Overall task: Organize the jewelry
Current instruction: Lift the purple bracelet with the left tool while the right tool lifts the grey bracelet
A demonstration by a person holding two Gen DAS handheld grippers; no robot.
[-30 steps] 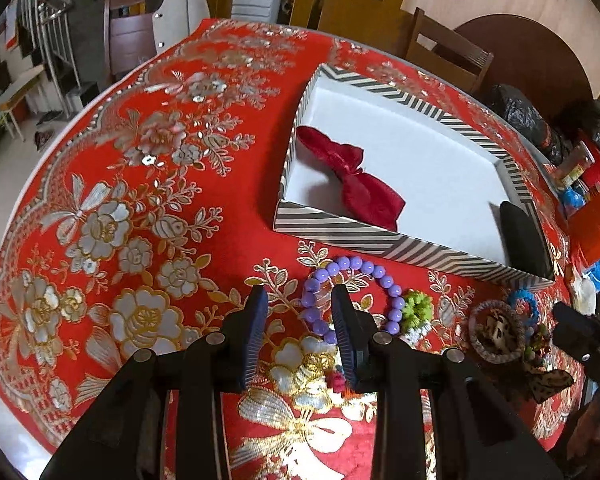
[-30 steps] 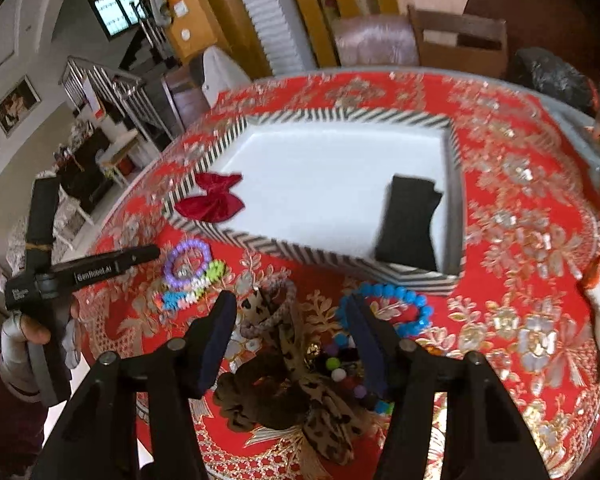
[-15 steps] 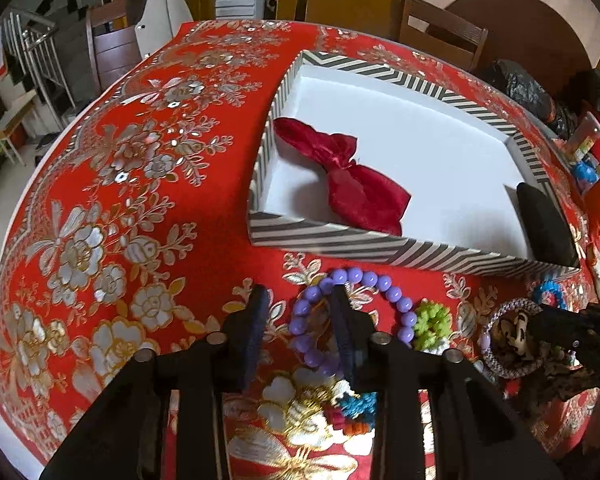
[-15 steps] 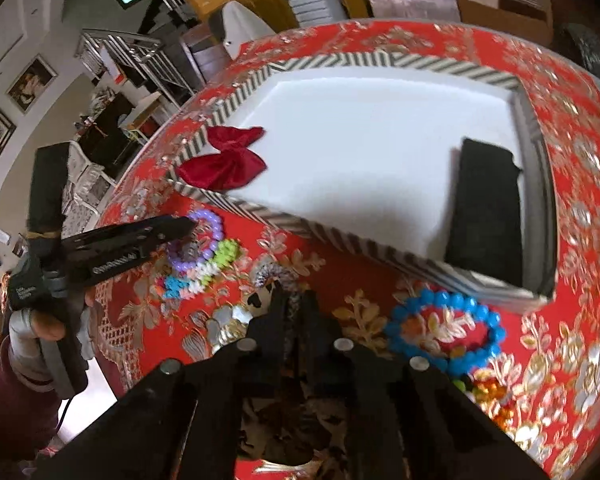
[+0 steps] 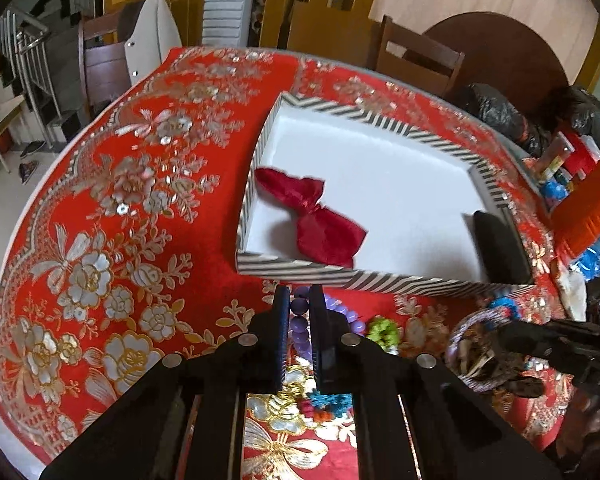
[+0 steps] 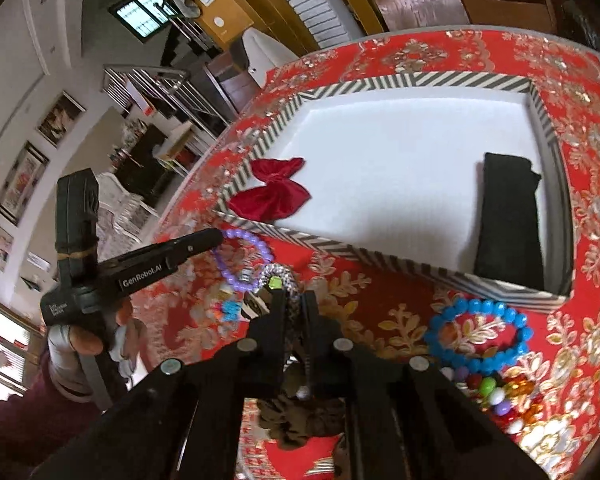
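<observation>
Two grippers are working side by side over a red tablecloth (image 5: 112, 216) patterned with gold flowers. The left gripper (image 5: 299, 312) is pinching the purple bead bracelet (image 5: 342, 314), its fingers pressed together on the beads just in front of the striped tray (image 5: 380, 280). The right gripper (image 6: 292, 304) is clamping down on a silver and black patterned hair tie (image 6: 280, 274), which is sitting between its fingers near the tray's front wall. Inside the tray, a red bow (image 5: 320, 220) is lying in the near left corner and a black pouch (image 6: 508, 224) is resting against the right wall. A blue bead bracelet (image 6: 478, 334) is lying on the cloth beside the right gripper, with loose coloured beads (image 6: 492, 392) just beneath it. A small green bead cluster (image 5: 382, 330) is sitting next to the purple bracelet.
</observation>
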